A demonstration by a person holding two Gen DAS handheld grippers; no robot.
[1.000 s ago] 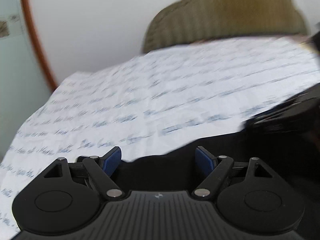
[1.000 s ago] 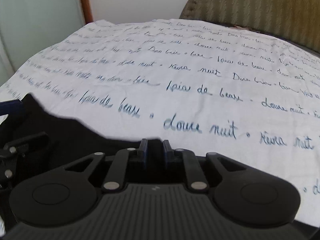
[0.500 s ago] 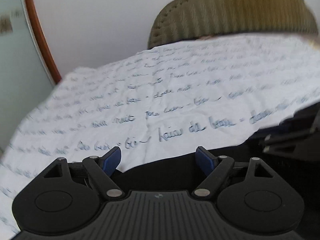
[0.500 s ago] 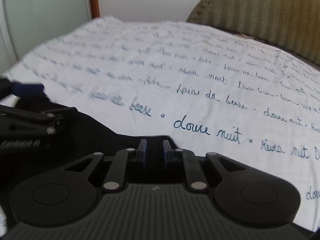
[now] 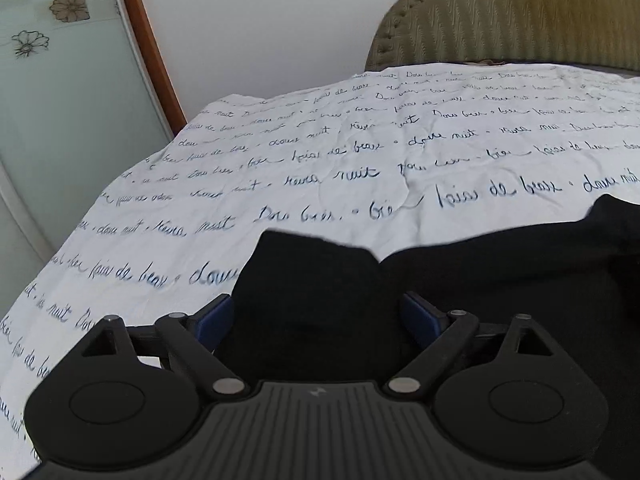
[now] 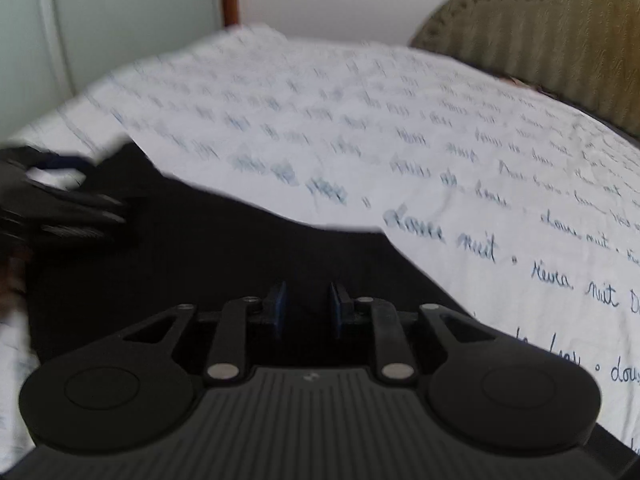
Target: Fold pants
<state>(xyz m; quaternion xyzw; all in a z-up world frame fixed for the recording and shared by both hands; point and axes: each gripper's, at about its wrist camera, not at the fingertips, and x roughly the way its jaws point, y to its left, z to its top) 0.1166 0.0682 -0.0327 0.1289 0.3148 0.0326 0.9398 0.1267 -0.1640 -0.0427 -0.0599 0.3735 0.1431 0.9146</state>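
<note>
Black pants point(image 5: 500, 280) lie on a white bed sheet point(image 5: 320, 160) with blue handwriting. In the left wrist view my left gripper point(image 5: 316, 316) is open, blue pads wide apart, with a raised black fold of the pants point(image 5: 312, 272) between them. In the right wrist view my right gripper point(image 6: 306, 308) is nearly closed on black pants fabric point(image 6: 240, 248), with a narrow gap between the pads. The left gripper shows blurred at the far left of the right wrist view point(image 6: 52, 200).
An olive padded headboard point(image 5: 520, 20) stands at the far side of the bed. A white wall point(image 5: 260, 20) and a frosted glass door with a wooden frame point(image 5: 60, 80) are at the left. The sheet's left edge point(image 5: 48, 264) drops off.
Both grippers moved forward and left over the bed with the pants. A black fold now stands between the left pads. The right pads stayed close together.
</note>
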